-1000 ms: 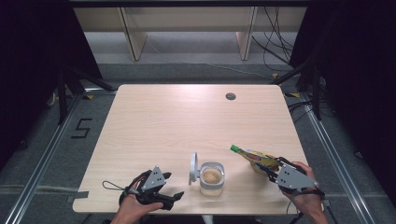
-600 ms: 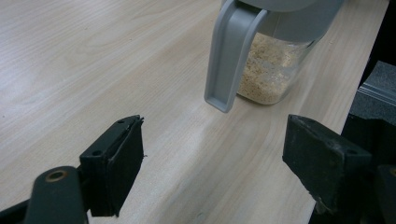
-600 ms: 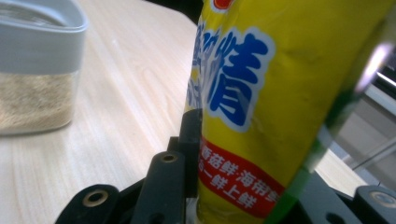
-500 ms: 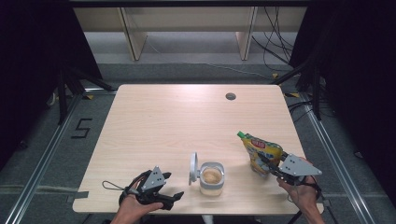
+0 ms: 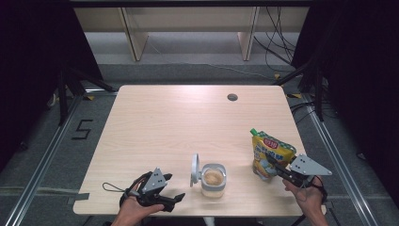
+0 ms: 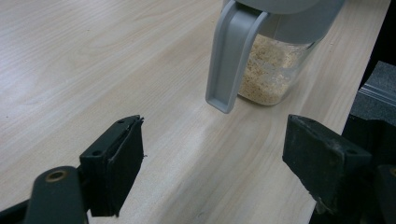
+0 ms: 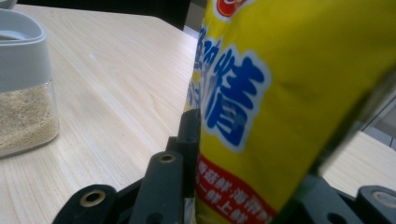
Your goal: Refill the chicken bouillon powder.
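Note:
A yellow pouch [image 5: 269, 154] with a green cap stands nearly upright near the table's right front. My right gripper [image 5: 269, 167] is shut on its lower part; in the right gripper view the yellow pouch [image 7: 289, 93] sits pressed between the jaws. A clear jar [image 5: 213, 180] with a grey collar holds pale granules, and its grey lid [image 5: 194, 169] hangs open on the left side. My left gripper [image 5: 175, 199] rests open on the table left of the jar. In the left gripper view the jar [image 6: 275, 60] and its lid [image 6: 231, 56] lie ahead of the spread jaws.
The wooden table [image 5: 179, 122] has a round cable hole [image 5: 232, 97] at its back right. A black cord loop [image 5: 113, 188] trails left of my left hand. Dark floor, rails and cables surround the table.
My right gripper has lifted the pouch from lying tilted to standing nearly upright, its cap now pointing up. The left gripper and the jar have stayed put.

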A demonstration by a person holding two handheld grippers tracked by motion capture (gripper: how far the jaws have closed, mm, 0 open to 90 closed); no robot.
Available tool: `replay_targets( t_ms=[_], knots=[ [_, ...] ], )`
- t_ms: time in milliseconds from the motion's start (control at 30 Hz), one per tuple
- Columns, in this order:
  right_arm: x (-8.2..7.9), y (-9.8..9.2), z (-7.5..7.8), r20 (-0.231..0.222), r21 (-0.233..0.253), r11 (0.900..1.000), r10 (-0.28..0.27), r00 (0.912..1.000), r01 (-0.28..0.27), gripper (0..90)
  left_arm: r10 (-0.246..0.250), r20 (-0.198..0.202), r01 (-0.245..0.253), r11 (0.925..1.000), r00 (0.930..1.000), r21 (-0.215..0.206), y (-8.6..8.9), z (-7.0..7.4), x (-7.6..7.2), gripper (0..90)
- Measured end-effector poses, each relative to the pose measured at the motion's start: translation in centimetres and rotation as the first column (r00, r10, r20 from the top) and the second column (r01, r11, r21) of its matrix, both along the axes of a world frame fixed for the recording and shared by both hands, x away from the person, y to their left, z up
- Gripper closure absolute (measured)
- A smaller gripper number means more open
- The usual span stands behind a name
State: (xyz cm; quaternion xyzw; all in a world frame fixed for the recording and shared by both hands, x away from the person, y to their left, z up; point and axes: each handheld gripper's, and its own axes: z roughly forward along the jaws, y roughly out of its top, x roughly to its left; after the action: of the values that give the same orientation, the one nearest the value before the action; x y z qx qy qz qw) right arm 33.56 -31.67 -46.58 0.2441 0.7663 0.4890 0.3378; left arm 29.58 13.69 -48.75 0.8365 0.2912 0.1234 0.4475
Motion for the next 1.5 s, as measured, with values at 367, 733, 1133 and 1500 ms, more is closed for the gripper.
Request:
replay_targets(
  t_ms=[367,733,1133,1500],
  knots=[
    [-0.6,-0.7,-0.4,-0.010,0.039,0.999,-0.033,0.9994,0.034,70.6,0.001,-0.001,-0.001,1.0000,1.0000,-0.005,0.0,0.0,0.0,19.6],
    [-1.4,-1.6,0.2,-0.039,0.047,0.996,-0.071,0.9967,0.073,56.2,0.003,0.005,-0.003,1.0000,1.0000,-0.006,0.0,-0.1,0.0,19.7],
    [-4.5,-2.1,0.7,-0.149,0.131,0.968,-0.193,0.9698,0.213,32.1,0.005,0.006,-0.005,0.9999,1.0000,-0.011,0.0,-0.1,0.0,19.7],
    [-6.2,-1.5,0.3,-0.259,0.118,0.958,-0.225,0.9392,0.262,24.6,0.012,-0.001,-0.012,0.9998,0.9999,-0.018,0.0,-0.1,0.1,19.7]
  ],
)
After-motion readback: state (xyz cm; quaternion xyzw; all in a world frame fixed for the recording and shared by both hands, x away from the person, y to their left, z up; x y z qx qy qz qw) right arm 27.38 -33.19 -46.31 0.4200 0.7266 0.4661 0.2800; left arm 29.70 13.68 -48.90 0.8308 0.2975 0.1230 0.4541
